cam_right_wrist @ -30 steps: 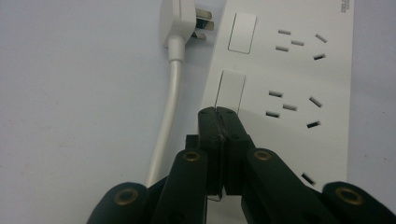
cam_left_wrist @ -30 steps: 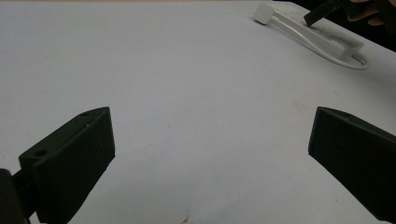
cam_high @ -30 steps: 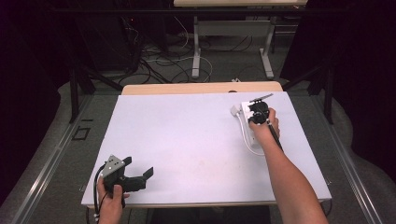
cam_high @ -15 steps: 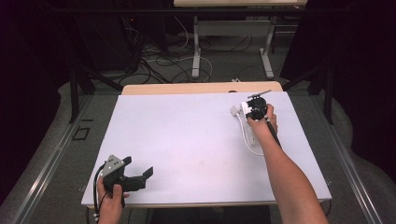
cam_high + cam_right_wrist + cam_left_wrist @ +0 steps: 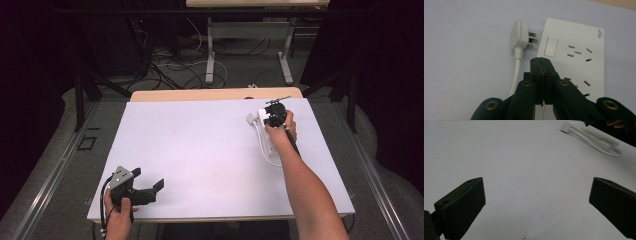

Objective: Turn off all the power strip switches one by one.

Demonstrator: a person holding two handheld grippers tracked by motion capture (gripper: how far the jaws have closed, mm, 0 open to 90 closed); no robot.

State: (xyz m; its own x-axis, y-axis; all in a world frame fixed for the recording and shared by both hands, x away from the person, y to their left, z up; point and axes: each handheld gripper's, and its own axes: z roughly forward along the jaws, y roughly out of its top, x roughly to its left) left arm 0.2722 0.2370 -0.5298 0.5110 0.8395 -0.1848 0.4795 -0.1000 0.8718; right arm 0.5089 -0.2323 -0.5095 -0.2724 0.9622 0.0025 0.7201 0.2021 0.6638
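nearby, right gripper (image 5: 541,62) closed over power strip (image 5: 576,60), perhaps touching

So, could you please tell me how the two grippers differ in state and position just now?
The left gripper has its fingers spread wide apart with nothing between them, near the table's front edge; the right gripper has its fingers pressed together, empty, over the white power strip beside its plug. Both are black and hand-held.

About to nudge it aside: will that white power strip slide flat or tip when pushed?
The power strip lies flat and wide, so it will probably slide, not tip. Its smooth plastic face looks slippery for the shut right gripper. The attached cable likely drags the plug along.
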